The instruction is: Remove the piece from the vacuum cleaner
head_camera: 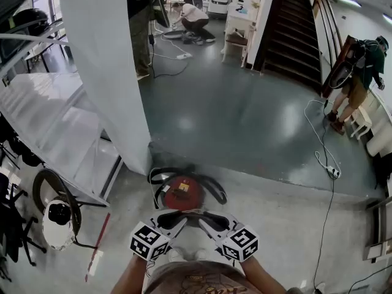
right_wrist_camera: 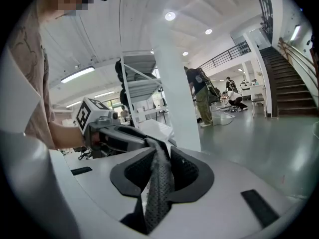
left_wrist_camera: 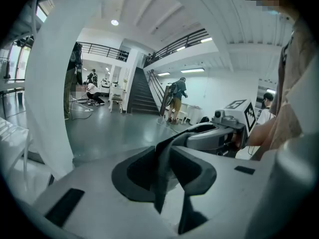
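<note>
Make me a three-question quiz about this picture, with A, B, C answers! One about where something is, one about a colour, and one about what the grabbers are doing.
1. Where is the vacuum cleaner?
A. on the stairs
B. on the floor, just ahead of the grippers
C. on a table

2. What colour is its top?
A. red
B. green
C. yellow

3. What are the two grippers doing?
A. both wide open and empty
B. only one holds something
C. both pinch the same dark strip

Answers:
1 B: it sits on the floor beside the white pillar, ahead of the left gripper and right gripper.
2 A: its round top shows red.
3 C: each gripper view shows the strip clamped between the jaws, running to the other gripper.
</note>
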